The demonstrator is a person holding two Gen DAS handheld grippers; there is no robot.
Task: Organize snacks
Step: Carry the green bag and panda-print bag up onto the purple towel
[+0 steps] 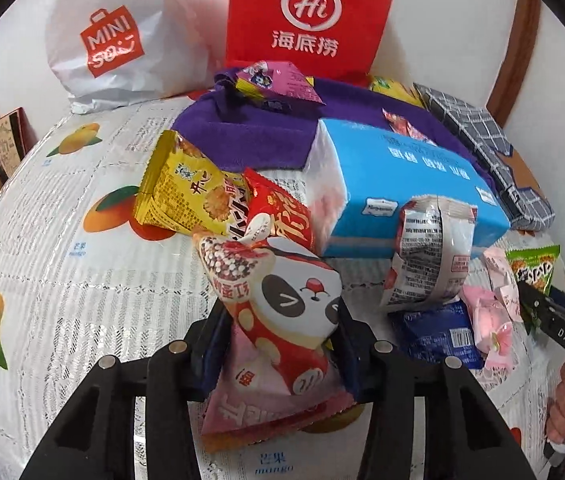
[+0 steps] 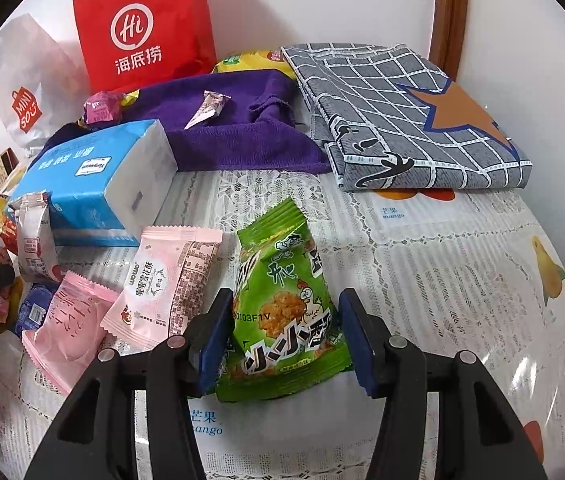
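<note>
You are working over one desk [image 2: 442, 260] that is wearing a lace cloth printed with mangoes. Two bags are standing against the wall at the back: one red bag [image 2: 142, 32] and one white bag [image 1: 118, 40]. In front of them one folded grey checked cloth [image 2: 394, 112], one purple towel [image 2: 234, 136] and one blue tissue pack [image 2: 94, 184] are lying side by side.

You are holding two tools. Your left tool [image 1: 282, 328] is clenching one panda packet [image 1: 290, 312], a puffy white, red and pink bag with a cartoon panda face, and is holding it upright just above the desk, near the red packet [image 1: 282, 220] and the yellow packet [image 1: 186, 196] that are leaning together. Your right tool [image 2: 282, 320] is straddling one green packet [image 2: 282, 300], which is showing a cartoon chicken and bold black characters. Its pads are sitting right at the packet's two edges, and I cannot tell whether they are pressing.

Beside the green packet two pink packets are lying, one with printed text [image 2: 166, 280] and one plainer [image 2: 70, 320]. One white packet [image 1: 430, 252] is leaning on the tissue pack, with one dark blue packet [image 1: 438, 336] lying below it. One purple packet [image 1: 278, 80] and one small wrapper [image 2: 210, 108] are resting on the towel.
</note>
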